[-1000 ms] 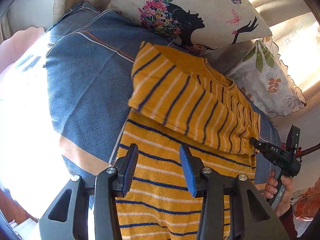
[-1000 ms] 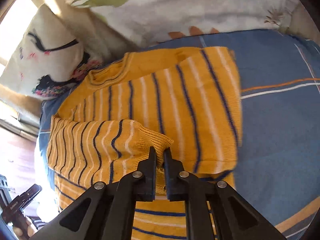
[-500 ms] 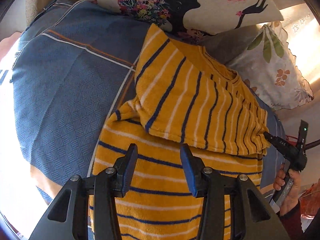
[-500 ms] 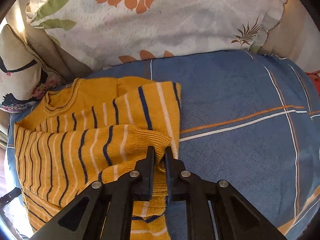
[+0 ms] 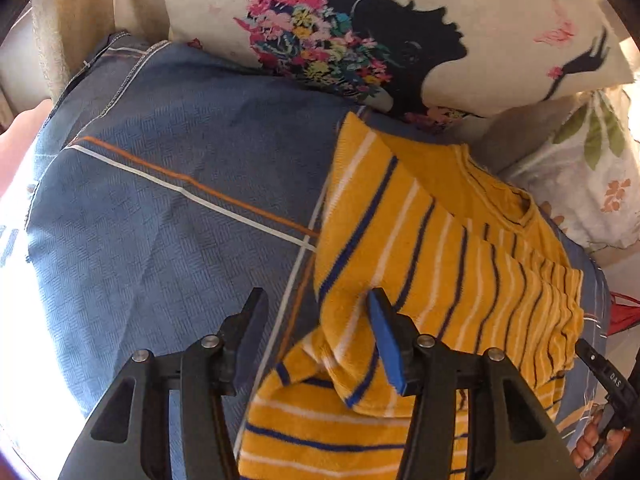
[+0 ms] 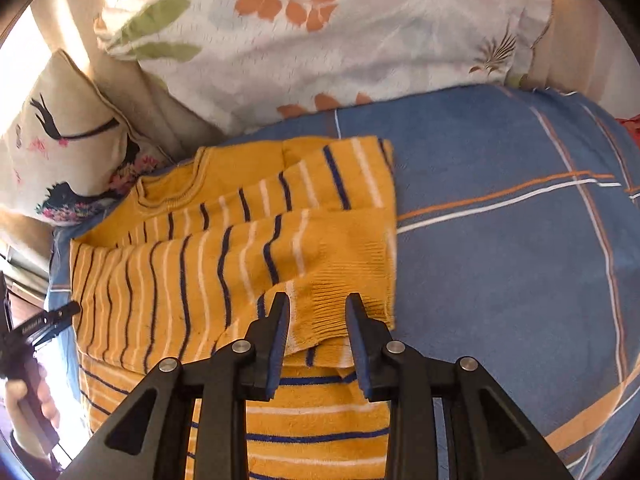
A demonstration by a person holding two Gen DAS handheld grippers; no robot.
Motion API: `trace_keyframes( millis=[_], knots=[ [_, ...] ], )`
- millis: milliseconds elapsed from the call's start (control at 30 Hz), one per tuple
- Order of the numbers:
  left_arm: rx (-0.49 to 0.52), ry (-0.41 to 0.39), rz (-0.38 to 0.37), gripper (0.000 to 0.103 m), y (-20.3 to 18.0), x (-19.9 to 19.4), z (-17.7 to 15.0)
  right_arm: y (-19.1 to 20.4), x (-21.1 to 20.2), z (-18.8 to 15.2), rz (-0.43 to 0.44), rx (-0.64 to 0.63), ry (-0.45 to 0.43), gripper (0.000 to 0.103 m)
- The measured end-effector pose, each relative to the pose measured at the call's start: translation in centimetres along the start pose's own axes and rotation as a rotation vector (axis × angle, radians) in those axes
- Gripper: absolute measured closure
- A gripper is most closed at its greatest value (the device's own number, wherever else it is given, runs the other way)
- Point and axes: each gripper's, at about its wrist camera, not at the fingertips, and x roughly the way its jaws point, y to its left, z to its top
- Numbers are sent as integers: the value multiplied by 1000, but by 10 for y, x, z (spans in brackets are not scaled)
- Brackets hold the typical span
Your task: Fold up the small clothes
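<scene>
Your left gripper [image 5: 316, 336] hangs over the left edge of the yellow striped sweater [image 5: 440, 272], jaws parted about halfway and just widened further. Its left finger stands over the bare blue bedspread [image 5: 160, 220] and its blue-padded right finger over the folded-in sleeve, with nothing pinched between them.

The sweater lies flat on the bedspread, neckline toward the pillows, both sleeves folded across the chest. Behind it leans the silhouette-print cushion [image 5: 400, 32], and to its right the leaf-print pillow [image 6: 320, 32].

Your right gripper [image 6: 316, 320] sits at the right side of the sweater, over the ribbed cuff [image 6: 344, 292] of the top sleeve. Its jaws have just been opening from a closed grip, and they now stand a little apart with the cuff lying between them. The pads are off the knit, so the cuff rests loose on the sweater body near the garment's right edge.
</scene>
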Motion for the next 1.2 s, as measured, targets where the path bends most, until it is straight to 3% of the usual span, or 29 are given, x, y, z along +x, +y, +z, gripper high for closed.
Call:
trace_keyframes(
  millis=[233, 433, 567, 767, 867, 933, 1033, 1100, 1133, 1200],
  knots=[
    [48, 5, 20, 51, 1, 14, 10, 5, 20, 6, -79, -35, 43, 67],
    [8, 29, -84, 49, 25, 5, -3, 6, 1, -16, -69, -33, 49, 54],
    [33, 26, -104, 47, 34, -8, -31, -8, -1, -51, -38, 23, 117, 54],
    [93, 26, -62, 46, 35, -31, -80, -4, -24, -98, -43, -42, 110, 54],
    [73, 23, -55, 46, 39, -43, -107, -7, -29, -115, 19, -55, 129, 37],
    [53, 14, -49, 46, 41, -51, -126, -4, -34, -124, 32, -117, 120, 33],
    [7, 16, -51, 45, 45, -62, -156, 8, -42, -144, -24, -285, 164, 33],
    [-21, 15, -63, 45, 48, -69, -174, 7, -47, -154, -32, -301, 211, 31],
    [-38, 18, -72, 45, 51, -72, -182, 1, -47, -162, 11, -279, 266, 30],
    [-75, 16, -90, 45, 56, -80, -198, -8, -58, -172, 94, -257, 265, 30]
  ],
)
